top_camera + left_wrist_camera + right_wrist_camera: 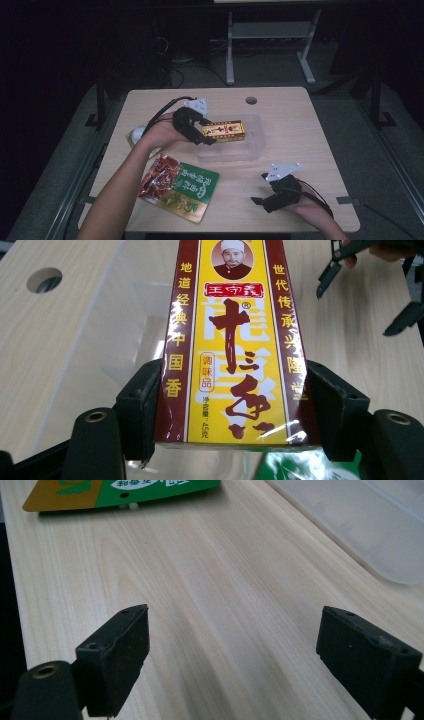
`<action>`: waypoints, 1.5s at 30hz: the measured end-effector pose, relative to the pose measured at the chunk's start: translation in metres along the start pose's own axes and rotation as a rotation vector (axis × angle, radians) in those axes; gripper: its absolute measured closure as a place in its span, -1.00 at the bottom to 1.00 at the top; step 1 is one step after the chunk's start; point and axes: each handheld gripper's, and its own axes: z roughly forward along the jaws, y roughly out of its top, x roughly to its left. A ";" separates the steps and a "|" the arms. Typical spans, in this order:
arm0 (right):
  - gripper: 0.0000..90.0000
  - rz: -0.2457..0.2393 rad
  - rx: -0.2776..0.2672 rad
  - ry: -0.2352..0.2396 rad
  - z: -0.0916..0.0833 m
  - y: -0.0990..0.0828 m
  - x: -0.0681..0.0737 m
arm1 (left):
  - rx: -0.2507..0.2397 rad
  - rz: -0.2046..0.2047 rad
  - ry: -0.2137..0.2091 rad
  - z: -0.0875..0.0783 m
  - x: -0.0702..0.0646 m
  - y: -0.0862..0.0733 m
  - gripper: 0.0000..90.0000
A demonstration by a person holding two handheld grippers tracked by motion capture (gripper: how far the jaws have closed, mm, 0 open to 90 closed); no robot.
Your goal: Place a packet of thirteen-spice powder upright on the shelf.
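High view: the left gripper is clamped on the near end of a yellow and maroon seasoning box, held lengthwise above a clear plastic tray that sits just beyond and to the right of that gripper on the light wooden table. The box label cannot be read from here. Below the left forearm lies a green and red seasoning packet with white characters too small to make out, its lower corner close to the table's near edge. A white object shows behind the left hand, mostly hidden. The right gripper rests near the table's near edge, jaws parted with nothing between them; bare table lies between it and the packet. A round hole sits near the far edge. Left gripper view: both jaws press the box on its long maroon sides near its lower end. The label reads 王守义 on a red band under a portrait, large brush characters 十三香, side columns 地道经典中国香 and 世代传承兴隆堂, a small tag 调味品 and a net weight line. The tray lies beneath the box, the hole off to the upper left. Right gripper view: the jaws stand wide apart over bare wood, empty; the packet's edge lies ahead to the left, the tray's rim ahead to the right, open table between them.
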 end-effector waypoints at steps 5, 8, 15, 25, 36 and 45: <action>-0.71 0.001 0.004 0.003 0.000 -0.001 -0.001 | -0.002 0.002 -0.005 0.007 0.012 0.010 -0.30; -0.71 -0.002 0.005 0.003 0.001 -0.001 -0.001 | 0.005 0.008 -0.002 0.013 0.018 0.014 -0.30; -0.71 -0.015 0.006 0.005 0.003 -0.001 -0.003 | 0.035 0.000 0.004 0.032 0.031 0.017 -0.30; -0.71 -0.022 0.009 -0.003 0.004 0.000 -0.005 | 0.063 -0.009 -0.016 0.057 0.035 0.022 -0.30; -0.70 -0.021 0.006 -0.003 0.005 0.000 -0.006 | 0.115 0.009 -0.029 0.071 0.037 0.036 -0.30; -0.70 -0.023 0.005 -0.001 0.005 0.000 -0.006 | 0.123 -0.001 -0.032 0.076 0.040 0.037 -0.30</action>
